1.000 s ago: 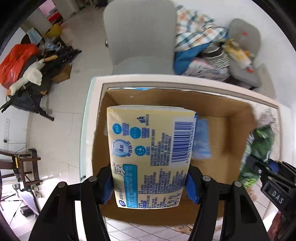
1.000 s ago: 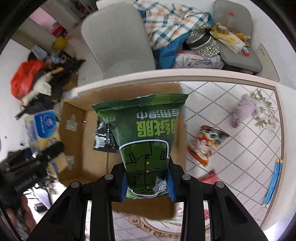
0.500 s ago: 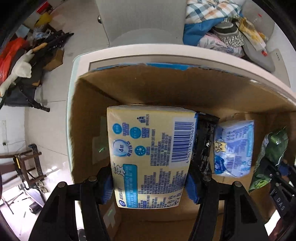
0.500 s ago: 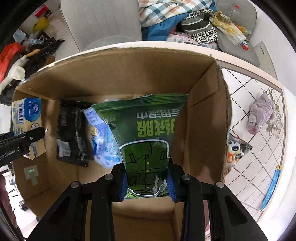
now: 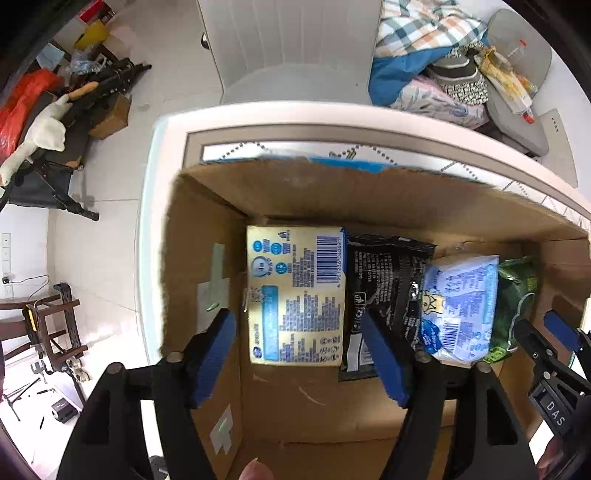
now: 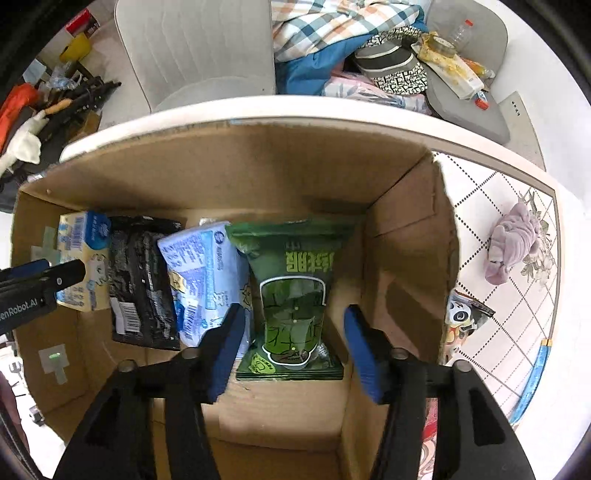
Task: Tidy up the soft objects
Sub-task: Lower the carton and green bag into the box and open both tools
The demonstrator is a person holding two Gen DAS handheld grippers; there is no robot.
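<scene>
Both packs now dropped in the box [image 6: 406, 229], each hand-held gripper opening, released; only right view shows plush [image 6: 511, 240].

A pale grey upholstered chair [image 6: 195, 51] fills the upper left of the frame. A heap of plaid and blue cloth [image 6: 332, 33] lies at upper centre. A red plastic bag [image 5: 22, 99] sits far left.

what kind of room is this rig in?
Probably a lived-in home room, not a lab: a white table with a patterned tile-print cloth, a grey upholstered chair and a pile of plaid and blue bedding and clothes behind it, clutter on the floor.
</scene>
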